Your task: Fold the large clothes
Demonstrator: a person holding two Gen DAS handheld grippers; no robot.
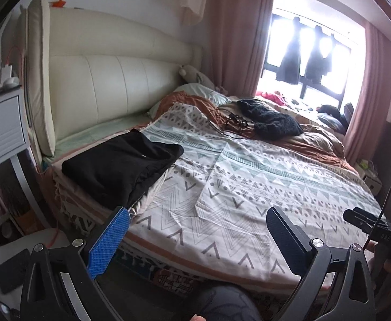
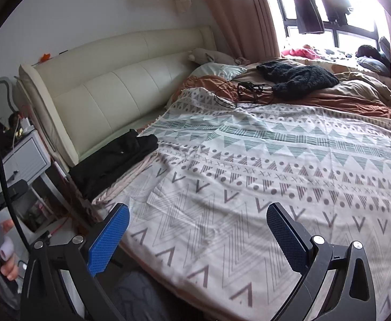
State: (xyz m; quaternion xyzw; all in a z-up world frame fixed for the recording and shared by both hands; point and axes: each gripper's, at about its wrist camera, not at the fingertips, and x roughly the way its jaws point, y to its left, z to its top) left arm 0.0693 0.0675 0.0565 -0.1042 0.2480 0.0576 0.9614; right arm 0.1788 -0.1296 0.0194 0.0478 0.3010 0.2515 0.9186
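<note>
A folded black garment (image 1: 120,167) lies at the bed's near-left corner by the headboard, on a folded pale cloth; in the right wrist view the same black garment (image 2: 115,160) sits at the left. A dark knitted garment (image 1: 271,119) (image 2: 299,79) lies crumpled at the far side of the bed. My left gripper (image 1: 198,214) is open over the patterned bedspread (image 1: 248,187), nothing between its fingers. My right gripper (image 2: 198,211) is also open and empty above the bedspread (image 2: 248,174), well short of both garments.
Black cables (image 2: 240,92) lie on the orange duvet (image 2: 355,99) near the knitted garment. A cream headboard (image 1: 115,85) backs the bed. A grey nightstand (image 1: 0,125) stands at the left. Pink curtains (image 1: 235,32) and hanging dark clothes (image 1: 302,56) frame the window. My knee (image 1: 222,305) is below.
</note>
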